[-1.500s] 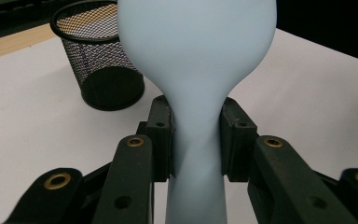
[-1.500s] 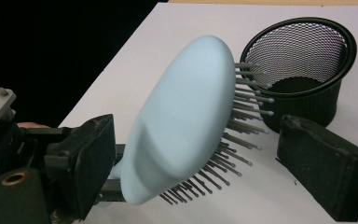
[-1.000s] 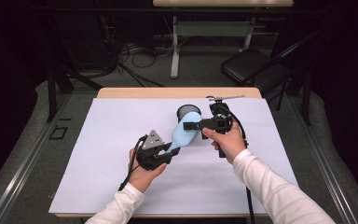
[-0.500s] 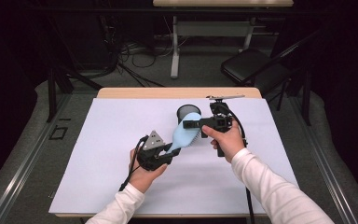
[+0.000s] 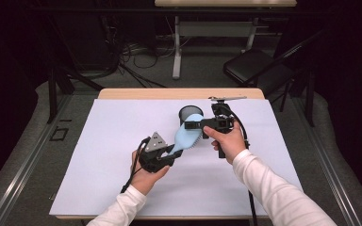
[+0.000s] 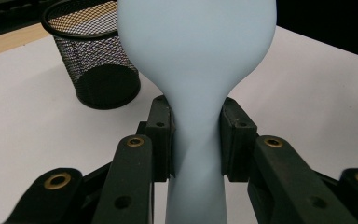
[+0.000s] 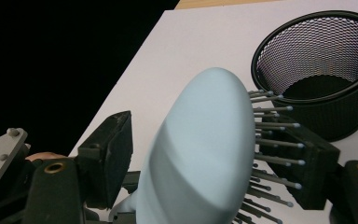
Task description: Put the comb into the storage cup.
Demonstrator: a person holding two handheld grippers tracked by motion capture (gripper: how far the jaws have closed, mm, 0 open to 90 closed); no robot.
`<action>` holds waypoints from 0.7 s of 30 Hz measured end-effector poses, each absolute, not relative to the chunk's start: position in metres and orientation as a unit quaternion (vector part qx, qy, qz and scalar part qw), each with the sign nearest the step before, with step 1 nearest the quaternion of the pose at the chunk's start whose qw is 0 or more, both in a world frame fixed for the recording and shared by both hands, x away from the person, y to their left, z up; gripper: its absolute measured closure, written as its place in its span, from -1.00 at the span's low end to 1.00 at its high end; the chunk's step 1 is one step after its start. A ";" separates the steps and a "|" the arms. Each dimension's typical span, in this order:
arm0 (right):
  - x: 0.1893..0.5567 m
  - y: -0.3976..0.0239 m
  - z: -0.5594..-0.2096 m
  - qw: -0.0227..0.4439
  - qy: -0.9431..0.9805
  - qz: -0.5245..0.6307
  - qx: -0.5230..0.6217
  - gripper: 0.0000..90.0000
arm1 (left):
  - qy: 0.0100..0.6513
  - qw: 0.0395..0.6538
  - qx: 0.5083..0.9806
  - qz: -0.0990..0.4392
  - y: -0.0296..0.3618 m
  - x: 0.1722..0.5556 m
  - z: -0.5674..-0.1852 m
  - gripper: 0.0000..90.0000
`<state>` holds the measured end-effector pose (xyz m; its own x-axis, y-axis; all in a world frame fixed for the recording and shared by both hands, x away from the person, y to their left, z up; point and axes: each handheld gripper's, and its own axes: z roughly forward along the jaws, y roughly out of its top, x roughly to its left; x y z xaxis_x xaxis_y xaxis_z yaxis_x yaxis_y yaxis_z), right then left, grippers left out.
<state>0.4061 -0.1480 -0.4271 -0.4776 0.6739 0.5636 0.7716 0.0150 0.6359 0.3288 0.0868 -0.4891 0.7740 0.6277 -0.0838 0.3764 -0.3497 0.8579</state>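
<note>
A light blue hairbrush point(image 5: 186, 137) is held off the white table between both hands. My left gripper point(image 5: 171, 154) is shut on its narrow handle point(image 6: 198, 154), one pad on each side. My right gripper point(image 5: 194, 125) comes in from the right, across the brush head point(image 7: 205, 140). Its jaws have just been closing on the head. One pad point(image 7: 307, 172) is sunk among the bristles and the other point(image 7: 114, 154) is at the smooth back. A black mesh cup point(image 5: 189, 113) stands upright and empty just behind the brush head.
A white sheet point(image 5: 99, 165) covers the table, whose wooden edge point(image 5: 179, 93) shows at the far side. Beyond it are a dark folding chair point(image 5: 254, 70), cables and table legs on the floor.
The right gripper's jaws have drawn in around the brush head. Neither hand nor the brush has shifted.
</note>
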 end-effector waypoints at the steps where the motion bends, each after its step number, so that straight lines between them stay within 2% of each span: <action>1: 0.406 -0.148 -0.427 0.053 -0.709 -0.484 -0.510 -0.41 | 0.309 0.479 0.811 0.131 0.087 0.329 -0.489 0.54; 21: 0.408 -0.151 -0.434 0.097 -0.688 -0.484 -0.531 -0.29 | 0.311 0.480 0.810 0.132 0.087 0.329 -0.490 0.54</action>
